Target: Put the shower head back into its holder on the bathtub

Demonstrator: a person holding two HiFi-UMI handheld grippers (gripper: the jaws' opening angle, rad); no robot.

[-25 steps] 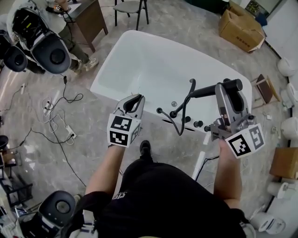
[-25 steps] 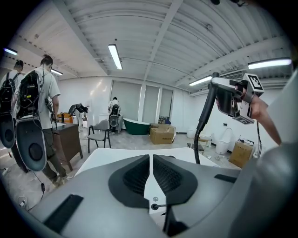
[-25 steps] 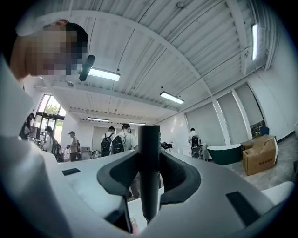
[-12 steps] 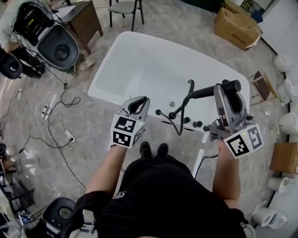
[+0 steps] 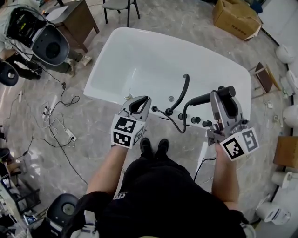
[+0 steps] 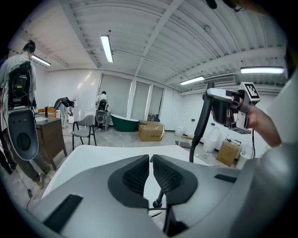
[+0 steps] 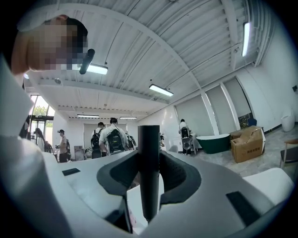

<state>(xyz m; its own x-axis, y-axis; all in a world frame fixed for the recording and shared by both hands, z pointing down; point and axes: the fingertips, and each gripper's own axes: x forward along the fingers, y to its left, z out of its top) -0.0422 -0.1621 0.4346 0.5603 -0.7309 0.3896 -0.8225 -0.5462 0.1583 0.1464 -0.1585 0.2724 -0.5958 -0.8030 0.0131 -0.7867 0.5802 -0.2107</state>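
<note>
Where the shower head [image 5: 205, 97] is: above the near rim of the bathtub [image 5: 139, 56], toward the tub's right end, not touching the rim.
Shower head, form: black bar handle, lying roughly level across the jaws.
Right gripper [image 5: 224, 100]: pinching the handle. In the right gripper view the black bar stands upright between the pads [image 7: 176, 173], and both press on it.
Hose [image 5: 179, 124]: black. It drops from the handle in a loop toward the near rim of the bathtub.
Left gripper [image 5: 138, 104]: jaws pressed together with nothing between them. It sits over the near rim of the bathtub, left of the fittings.
Rim fittings: a row of black knobs [image 5: 194, 120] and a curved black spout [image 5: 186, 88] on the near rim. Which part is the holder, cannot tell.
Beyond the bathtub: a cardboard box [image 5: 237, 21] and a chair [image 5: 116, 5] on the floor.
Left of the bathtub: cables [image 5: 56, 125] trailing over the floor.
</note>
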